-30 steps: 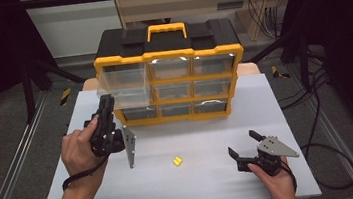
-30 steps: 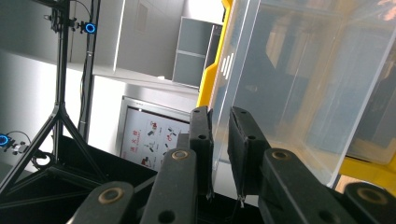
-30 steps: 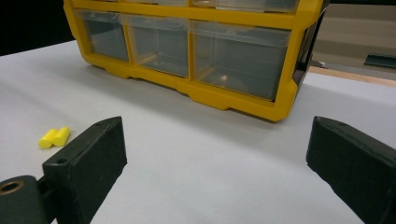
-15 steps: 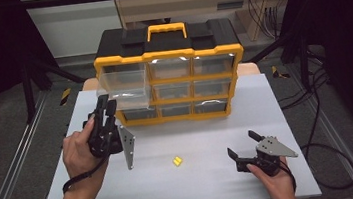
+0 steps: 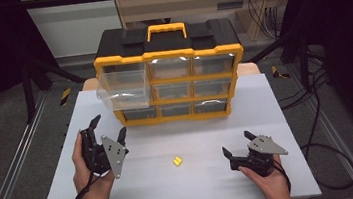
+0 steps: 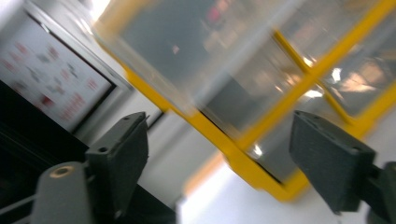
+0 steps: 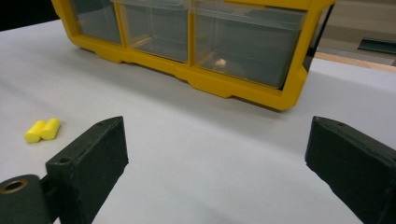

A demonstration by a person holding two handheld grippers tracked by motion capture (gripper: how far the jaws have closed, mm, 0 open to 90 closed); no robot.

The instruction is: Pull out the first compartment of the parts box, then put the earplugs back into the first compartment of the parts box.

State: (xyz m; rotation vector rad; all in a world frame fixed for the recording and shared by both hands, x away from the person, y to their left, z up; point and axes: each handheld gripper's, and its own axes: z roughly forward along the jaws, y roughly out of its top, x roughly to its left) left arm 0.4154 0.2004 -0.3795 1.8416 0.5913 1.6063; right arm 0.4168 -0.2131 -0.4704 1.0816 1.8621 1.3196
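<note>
A yellow-and-black drawer cabinet (image 5: 168, 55) stands at the back of the white table (image 5: 277, 118). Its top-left clear drawer (image 5: 123, 88) is pulled out and looks empty. My left gripper (image 5: 109, 126) hovers in front of and below that drawer; its jaws have just been opening and nothing is between them. In the blurred left gripper view the drawer (image 6: 187, 51) hangs above my gripper (image 6: 233, 158). Two small yellow cylinders (image 5: 177, 161) lie side by side mid-table. My right gripper (image 5: 236, 143) rests open to their right, and they (image 7: 42, 129) lie left of its jaws.
The cabinet's other clear drawers (image 7: 243, 42) are pushed in. Metal rails (image 5: 15, 163) run along the table's left and right sides, and cables (image 5: 318, 128) trail on the floor at the right. Bare table surface lies between the two grippers.
The left gripper has let go near the pulled-out drawer, drawn back toward the person and sunk, with its jaws spread apart. The right gripper and the yellow cylinders have stayed put.
</note>
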